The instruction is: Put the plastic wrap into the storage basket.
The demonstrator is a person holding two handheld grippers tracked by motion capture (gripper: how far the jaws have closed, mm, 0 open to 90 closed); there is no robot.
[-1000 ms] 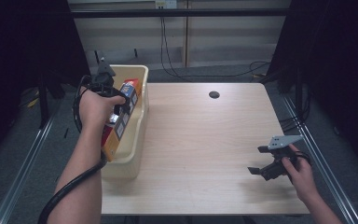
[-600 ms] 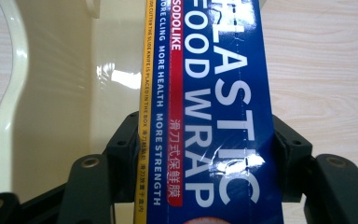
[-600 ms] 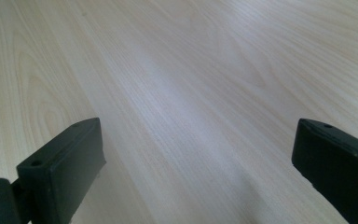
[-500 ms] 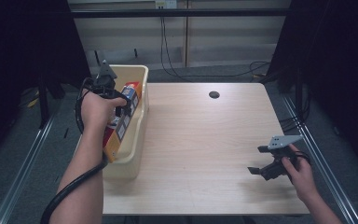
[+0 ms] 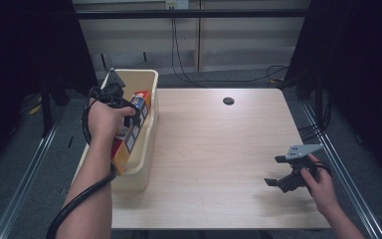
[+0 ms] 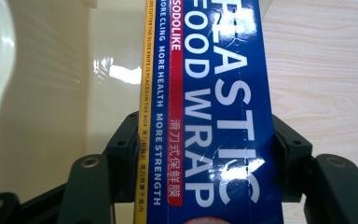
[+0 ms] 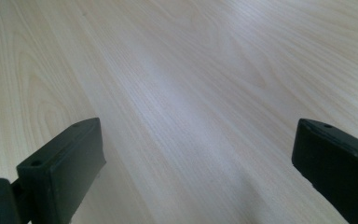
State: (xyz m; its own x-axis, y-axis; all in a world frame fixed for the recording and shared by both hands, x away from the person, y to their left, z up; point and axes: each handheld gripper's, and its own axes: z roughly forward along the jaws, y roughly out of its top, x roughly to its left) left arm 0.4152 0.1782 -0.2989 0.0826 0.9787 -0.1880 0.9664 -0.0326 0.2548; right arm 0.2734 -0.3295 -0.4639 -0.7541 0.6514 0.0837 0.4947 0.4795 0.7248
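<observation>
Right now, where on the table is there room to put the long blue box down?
The wooden table is bare from the cream bin across to the right gripper, and back to the small dark hole. It is crowded at the left edge, where the left gripper holds the plastic wrap box over the bin.

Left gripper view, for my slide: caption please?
Left gripper clamps a blue plastic food wrap box over a cream bin.

Bright, evenly lit table (image 5: 219,149); dark surroundings, soft close-up blur.
</observation>
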